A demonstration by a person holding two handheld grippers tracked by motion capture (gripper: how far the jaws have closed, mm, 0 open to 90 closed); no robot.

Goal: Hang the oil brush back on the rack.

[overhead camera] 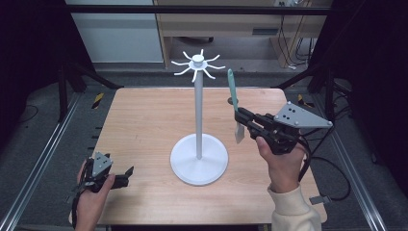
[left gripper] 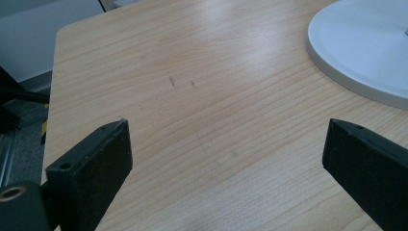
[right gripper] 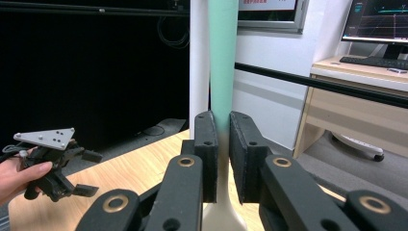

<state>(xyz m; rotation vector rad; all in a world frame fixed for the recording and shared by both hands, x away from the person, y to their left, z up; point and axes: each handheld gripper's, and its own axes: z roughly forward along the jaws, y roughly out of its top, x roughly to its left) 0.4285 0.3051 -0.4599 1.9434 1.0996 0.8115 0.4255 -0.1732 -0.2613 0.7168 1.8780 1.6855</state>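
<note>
The spatula [overhead camera: 234,103] stands nearly upright right of centre in the high view, its green handle pointing up and its white blade hanging down over the table [overhead camera: 144,125]. The right gripper [overhead camera: 239,118] has it pinched at about mid-length, jaws closed tight on the handle. In the right gripper view the spatula [right gripper: 223,72] rises through the middle of the frame between the two black pads [right gripper: 208,144], green above, fading to white below them, with the blade at the bottom edge.

Just left of the spatula, in the centre of the high view, is the stand [overhead camera: 198,110]: a white pole on a round base, with curved hooks at its top. The spatula's tip is near those hooks but apart from them.

At the lower left, the left gripper [overhead camera: 126,174] rests low at the table's edge. In its own view its jaws stand wide apart with nothing between them, bare wood below and the stand's base [left gripper: 365,53] at the upper right.
</note>
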